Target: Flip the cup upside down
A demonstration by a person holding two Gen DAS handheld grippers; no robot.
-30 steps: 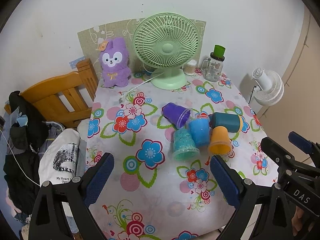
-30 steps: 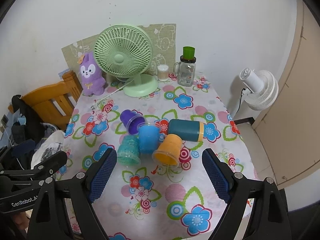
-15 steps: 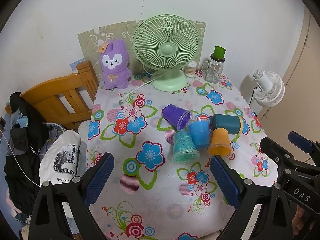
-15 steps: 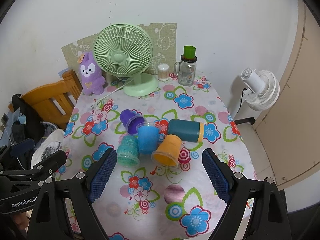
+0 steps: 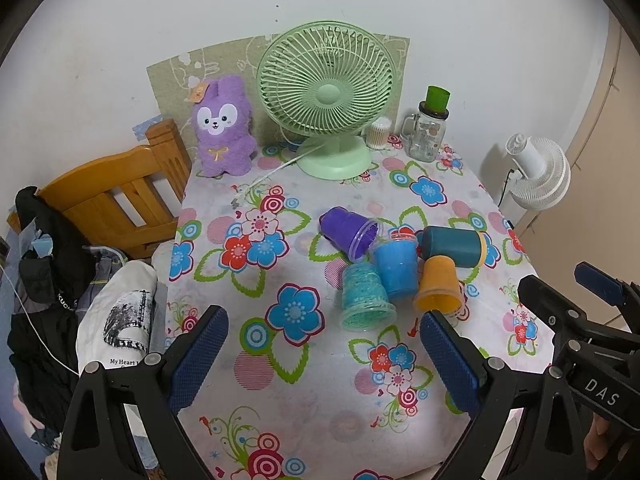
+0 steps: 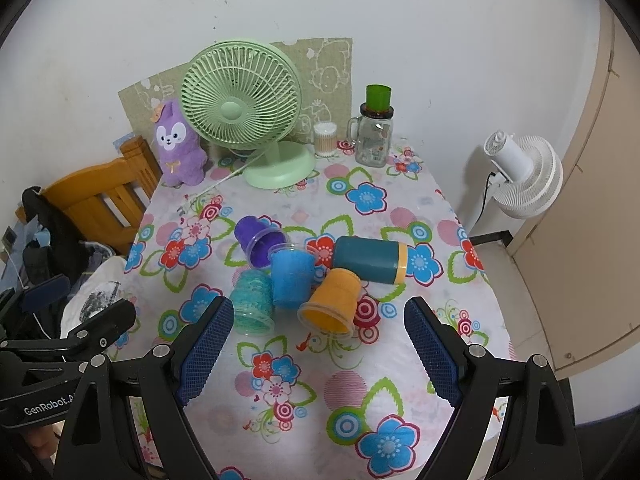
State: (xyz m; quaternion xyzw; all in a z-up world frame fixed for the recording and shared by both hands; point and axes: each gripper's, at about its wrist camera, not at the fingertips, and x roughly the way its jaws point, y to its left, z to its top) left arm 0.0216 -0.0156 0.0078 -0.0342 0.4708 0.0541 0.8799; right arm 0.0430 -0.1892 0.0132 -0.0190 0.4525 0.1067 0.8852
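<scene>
Several cups lie in a cluster mid-table: a purple cup (image 5: 348, 230) (image 6: 258, 240), a blue cup (image 5: 396, 266) (image 6: 291, 276), a turquoise cup (image 5: 365, 294) (image 6: 252, 300), an orange cup (image 5: 438, 284) (image 6: 332, 300) and a dark teal cup with a yellow rim (image 5: 454, 246) (image 6: 370, 258). All lie on their sides or tilted against each other. My left gripper (image 5: 322, 354) is open and empty, above the table's near edge. My right gripper (image 6: 318, 346) is open and empty, just short of the cluster.
The floral-cloth table (image 5: 256, 364) carries a green fan (image 5: 328, 96), a purple plush rabbit (image 5: 224, 136), a glass jar with a green cup on top (image 5: 430, 128) and a cotton-swab pot (image 5: 379, 133) at the back. A wooden chair (image 5: 116, 196) and clothes stand left; a white fan (image 6: 520, 176) stands right.
Both grippers have drifted slightly back and up from the table; the cups look a little smaller and lower in view. The cups have not moved.
</scene>
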